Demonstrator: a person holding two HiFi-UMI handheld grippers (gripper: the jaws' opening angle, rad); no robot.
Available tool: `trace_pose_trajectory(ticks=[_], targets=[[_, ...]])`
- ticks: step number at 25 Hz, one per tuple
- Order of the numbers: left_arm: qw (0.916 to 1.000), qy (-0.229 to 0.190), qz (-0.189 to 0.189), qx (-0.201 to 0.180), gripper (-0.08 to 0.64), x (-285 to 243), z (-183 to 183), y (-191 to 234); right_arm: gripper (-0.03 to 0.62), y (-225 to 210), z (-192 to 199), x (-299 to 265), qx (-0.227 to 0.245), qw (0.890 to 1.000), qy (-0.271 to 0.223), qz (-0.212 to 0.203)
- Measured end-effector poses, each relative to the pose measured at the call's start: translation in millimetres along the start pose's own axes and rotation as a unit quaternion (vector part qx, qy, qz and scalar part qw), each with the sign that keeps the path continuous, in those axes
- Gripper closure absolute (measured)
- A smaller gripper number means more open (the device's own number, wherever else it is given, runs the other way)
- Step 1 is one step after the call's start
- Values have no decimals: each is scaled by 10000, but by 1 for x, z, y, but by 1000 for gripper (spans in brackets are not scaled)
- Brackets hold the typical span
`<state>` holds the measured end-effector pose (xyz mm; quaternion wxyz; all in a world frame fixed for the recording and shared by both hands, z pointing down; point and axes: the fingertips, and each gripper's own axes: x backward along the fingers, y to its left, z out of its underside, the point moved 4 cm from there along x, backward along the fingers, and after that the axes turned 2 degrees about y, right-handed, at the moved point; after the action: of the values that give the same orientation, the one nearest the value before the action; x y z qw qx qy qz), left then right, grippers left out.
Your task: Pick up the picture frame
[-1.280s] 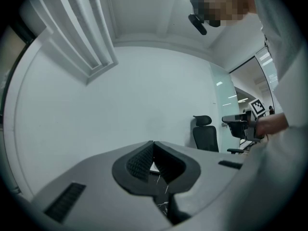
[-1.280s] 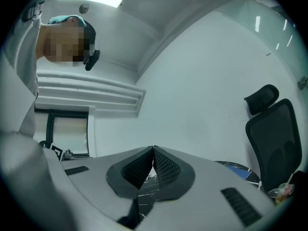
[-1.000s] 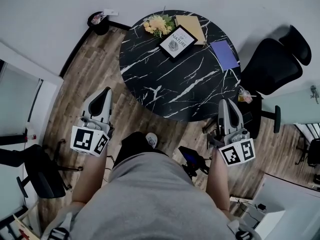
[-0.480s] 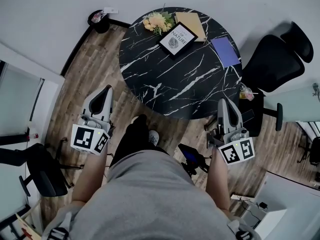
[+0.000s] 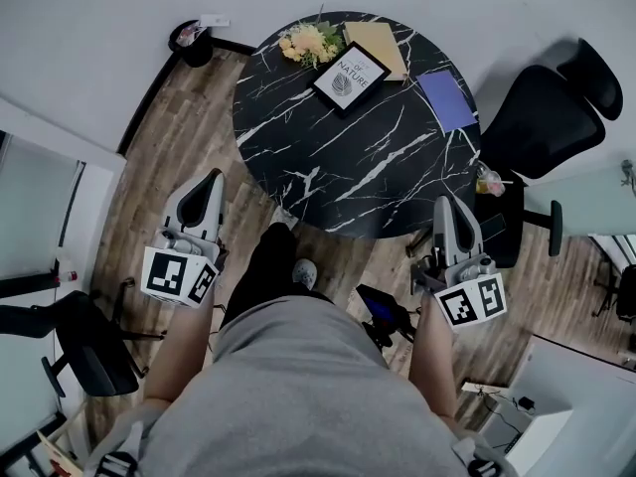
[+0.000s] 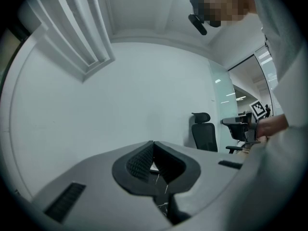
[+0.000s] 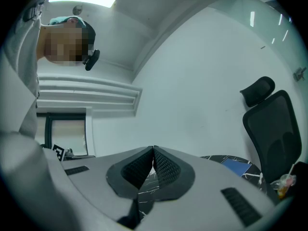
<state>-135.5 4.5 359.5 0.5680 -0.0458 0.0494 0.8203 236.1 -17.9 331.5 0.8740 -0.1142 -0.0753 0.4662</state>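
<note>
Both jaws are pinched together with nothing in them: my left gripper (image 5: 209,182) and right gripper (image 5: 444,205) sit off the near edge of the black marble table (image 5: 328,187), and the picture frame (image 5: 347,79) sits at its far side (just beside the yellow flowers (image 5: 310,44)), well apart from both

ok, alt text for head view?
A person holds the left gripper and right gripper, both shut, empty, short of a round black table. On its far side lie a picture frame, yellow flowers, a tan book and a blue notebook.
</note>
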Motion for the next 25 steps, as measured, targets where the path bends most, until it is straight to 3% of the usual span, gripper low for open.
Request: trace_pose_trajectory(ticks=[25], targets=[[9949,-134,991,-110,554,-147,-31,49,566,-45,-17,-75,-8,9962,-160,854]])
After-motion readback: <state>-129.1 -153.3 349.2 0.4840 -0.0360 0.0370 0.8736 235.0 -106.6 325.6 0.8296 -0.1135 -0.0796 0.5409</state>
